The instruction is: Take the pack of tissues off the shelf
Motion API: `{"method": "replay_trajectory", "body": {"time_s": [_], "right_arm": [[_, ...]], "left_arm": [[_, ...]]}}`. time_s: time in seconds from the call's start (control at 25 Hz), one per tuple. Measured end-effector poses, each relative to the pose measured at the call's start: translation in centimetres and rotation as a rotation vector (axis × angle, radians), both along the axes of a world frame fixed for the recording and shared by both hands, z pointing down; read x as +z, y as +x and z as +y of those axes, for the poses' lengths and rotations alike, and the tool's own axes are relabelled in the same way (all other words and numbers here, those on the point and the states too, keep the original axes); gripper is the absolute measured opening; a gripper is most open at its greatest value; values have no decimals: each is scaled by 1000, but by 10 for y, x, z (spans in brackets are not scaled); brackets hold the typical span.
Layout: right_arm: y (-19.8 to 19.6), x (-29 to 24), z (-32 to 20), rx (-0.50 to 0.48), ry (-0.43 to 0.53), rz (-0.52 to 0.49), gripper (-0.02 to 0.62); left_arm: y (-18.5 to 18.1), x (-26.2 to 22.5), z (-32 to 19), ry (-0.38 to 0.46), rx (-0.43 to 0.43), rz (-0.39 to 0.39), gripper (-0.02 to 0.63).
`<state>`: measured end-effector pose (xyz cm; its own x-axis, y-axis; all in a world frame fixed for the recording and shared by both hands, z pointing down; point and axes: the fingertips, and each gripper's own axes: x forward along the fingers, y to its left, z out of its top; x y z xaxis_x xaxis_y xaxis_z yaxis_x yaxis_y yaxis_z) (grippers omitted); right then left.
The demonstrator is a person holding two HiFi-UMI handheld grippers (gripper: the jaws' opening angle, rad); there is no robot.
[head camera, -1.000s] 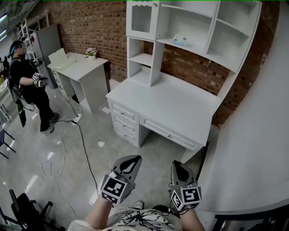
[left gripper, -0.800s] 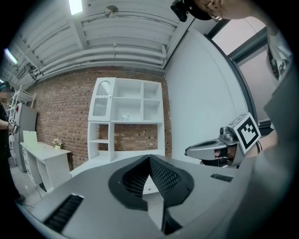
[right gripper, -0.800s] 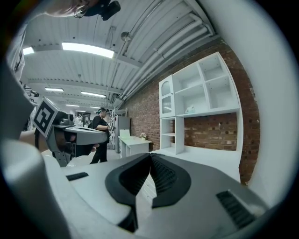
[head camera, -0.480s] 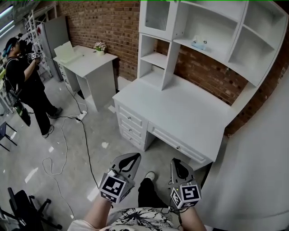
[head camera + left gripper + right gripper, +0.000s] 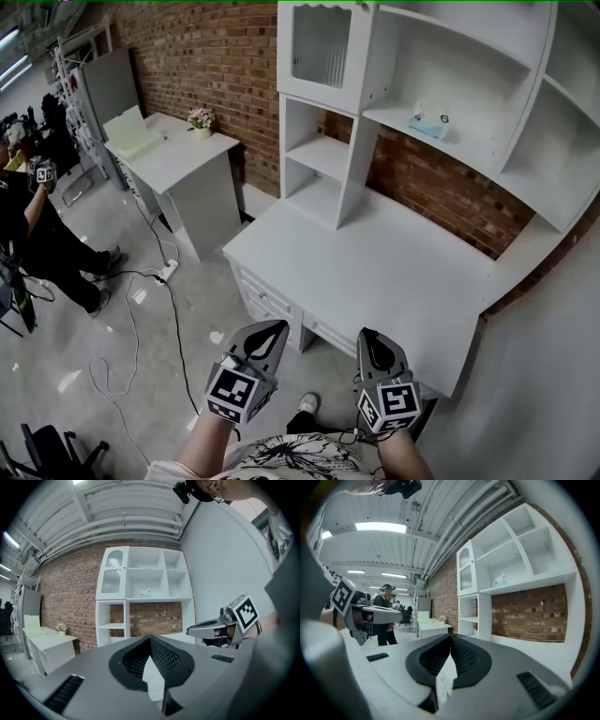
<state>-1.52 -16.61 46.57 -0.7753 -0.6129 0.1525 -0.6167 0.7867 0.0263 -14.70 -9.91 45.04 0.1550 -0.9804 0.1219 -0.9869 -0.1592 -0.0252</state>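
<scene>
Head view: desk (image 5: 375, 272) closer (tissue pack (image 5: 427, 127) still shelved)

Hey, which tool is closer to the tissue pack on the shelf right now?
Right, by a little. The right tool is held low, well short of the tissues and slightly left of them; the left tool sits beside it, farther left.

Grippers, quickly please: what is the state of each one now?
Left gripper: closed, holding nothing.
Right gripper: closed, holding nothing.
</scene>
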Motion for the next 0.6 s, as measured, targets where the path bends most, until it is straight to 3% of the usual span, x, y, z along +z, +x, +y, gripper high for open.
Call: {"method": "replay_trajectory", "body": {"time_s": [0.24,0.6], "right_arm": [[-22,-9,-95,21,28,-14,8],[-37,-26,-184,83,53,-22,8]], "left_arm": [[-18,-4,-91,13,32,-20,15],[-39,-12,-189,35,81,-26,15]]}}
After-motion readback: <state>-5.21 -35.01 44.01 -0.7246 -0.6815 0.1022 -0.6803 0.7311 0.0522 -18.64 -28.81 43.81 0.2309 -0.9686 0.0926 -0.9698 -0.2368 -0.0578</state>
